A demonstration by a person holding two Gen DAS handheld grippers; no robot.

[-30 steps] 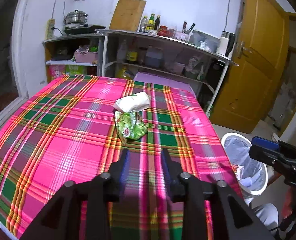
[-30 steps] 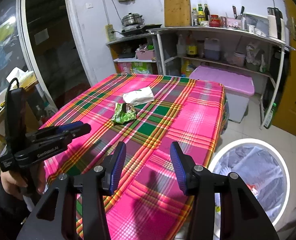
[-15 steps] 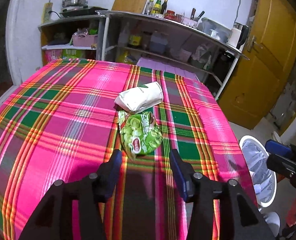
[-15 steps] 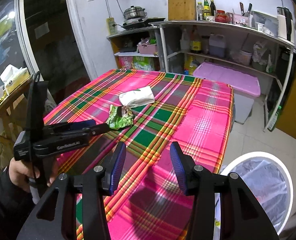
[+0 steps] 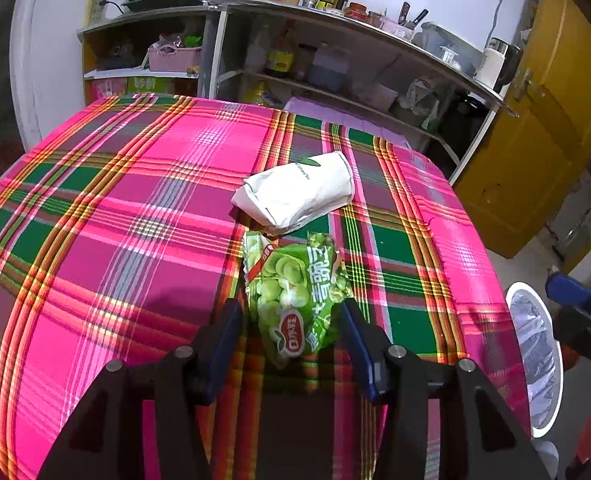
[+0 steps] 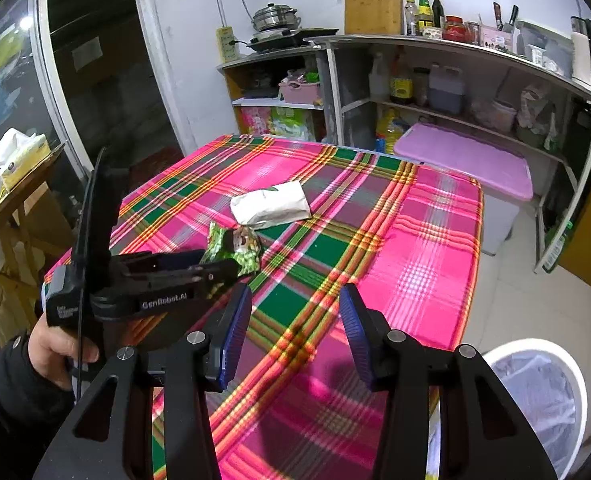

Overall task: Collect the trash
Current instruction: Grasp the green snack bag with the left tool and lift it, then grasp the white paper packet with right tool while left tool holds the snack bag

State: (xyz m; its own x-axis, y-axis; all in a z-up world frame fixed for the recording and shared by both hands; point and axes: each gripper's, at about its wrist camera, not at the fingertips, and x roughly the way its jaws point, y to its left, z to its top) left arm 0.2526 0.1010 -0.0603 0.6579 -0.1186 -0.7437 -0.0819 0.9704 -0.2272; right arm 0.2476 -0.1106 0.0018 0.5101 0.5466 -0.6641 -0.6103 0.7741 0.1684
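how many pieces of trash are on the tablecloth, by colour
green snack packet: 1
white paper bag: 1
total: 2

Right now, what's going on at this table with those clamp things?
A person is clearing trash with a hand-held gripper in each hand. The left gripper, jaws just opened wide, straddles a green snack wrapper without pinching it. A white packet lies just beyond. The right gripper hangs open and empty near the lined bin.
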